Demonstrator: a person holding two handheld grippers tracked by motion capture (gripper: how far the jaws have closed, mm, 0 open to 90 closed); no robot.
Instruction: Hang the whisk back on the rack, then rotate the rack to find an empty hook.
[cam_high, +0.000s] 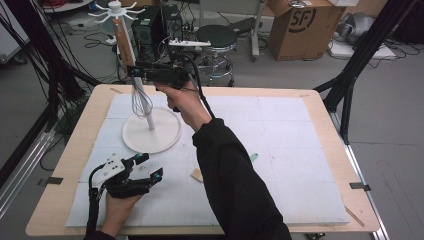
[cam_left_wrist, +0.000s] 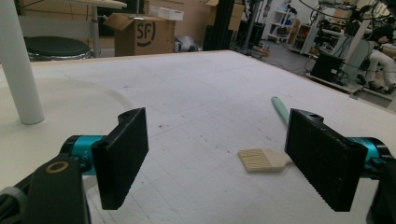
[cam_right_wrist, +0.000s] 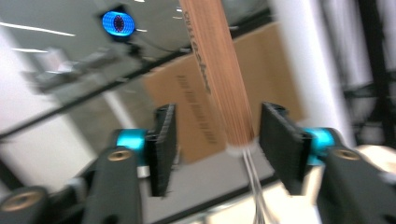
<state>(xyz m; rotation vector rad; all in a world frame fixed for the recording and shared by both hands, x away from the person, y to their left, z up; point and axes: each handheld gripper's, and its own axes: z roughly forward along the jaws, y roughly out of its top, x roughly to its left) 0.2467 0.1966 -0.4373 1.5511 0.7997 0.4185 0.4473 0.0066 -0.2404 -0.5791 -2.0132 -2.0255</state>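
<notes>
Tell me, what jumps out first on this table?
A whisk with a wooden handle hangs beside the white stand at the table's far left, and the right gripper has its jaws open around that handle. Nearer the person, the left gripper rests open, with a small brush lying on the white mat ahead of it.

— How many of each?
— My 2 grippers: left gripper (cam_high: 146, 166), right gripper (cam_high: 136, 71). 1 whisk (cam_high: 141, 97), 1 white stand (cam_high: 151, 131), 1 pastry brush (cam_left_wrist: 270, 150).
— Off the table?
— 1 stool (cam_high: 216, 36), 1 cardboard box (cam_high: 305, 27).
</notes>
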